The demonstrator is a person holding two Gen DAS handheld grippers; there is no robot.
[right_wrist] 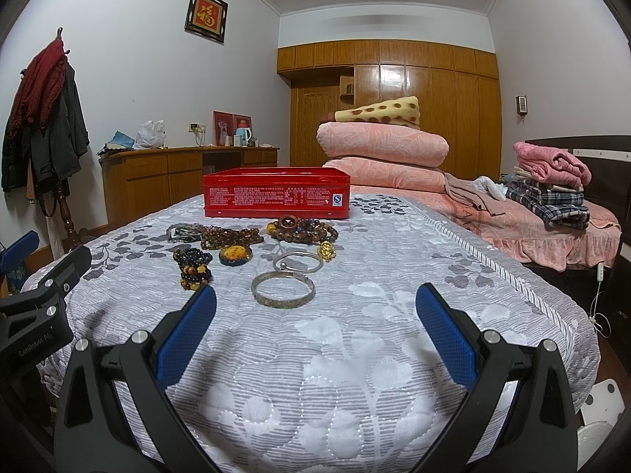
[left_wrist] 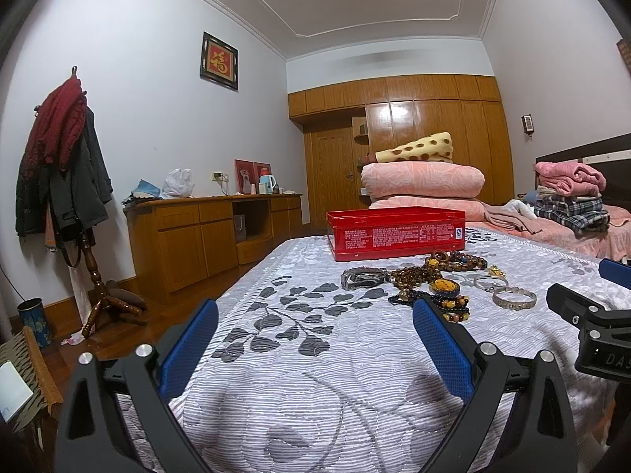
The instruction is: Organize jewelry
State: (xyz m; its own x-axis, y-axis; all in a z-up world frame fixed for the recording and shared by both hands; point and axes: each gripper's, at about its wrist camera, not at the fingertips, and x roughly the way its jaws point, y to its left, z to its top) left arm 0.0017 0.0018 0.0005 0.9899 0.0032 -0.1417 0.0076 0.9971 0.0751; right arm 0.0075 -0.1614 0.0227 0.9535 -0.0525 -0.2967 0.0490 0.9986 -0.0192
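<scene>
A bed covered in a grey-and-white quilted leaf-pattern spread (right_wrist: 355, 354) fills the lower half of the frame. At centre sits a red rectangular tin box (right_wrist: 276, 193), with beaded bracelets (right_wrist: 301, 228), an amber pendant (right_wrist: 235, 255) and two silver bangles (right_wrist: 283, 291) scattered just below it. Folded pink quilts (right_wrist: 382, 157) are stacked at upper right.

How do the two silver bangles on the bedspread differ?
The nearer bangle is a wide, closed band with a patterned face; the farther bangle is thin wire-like metal and looks open-ended, with small knobs at its left. The nearer bangle lies closest to the right tool; the farther bangle sits beside the gold charm. Both are silver, lie flat, and touch neither tool.
</scene>
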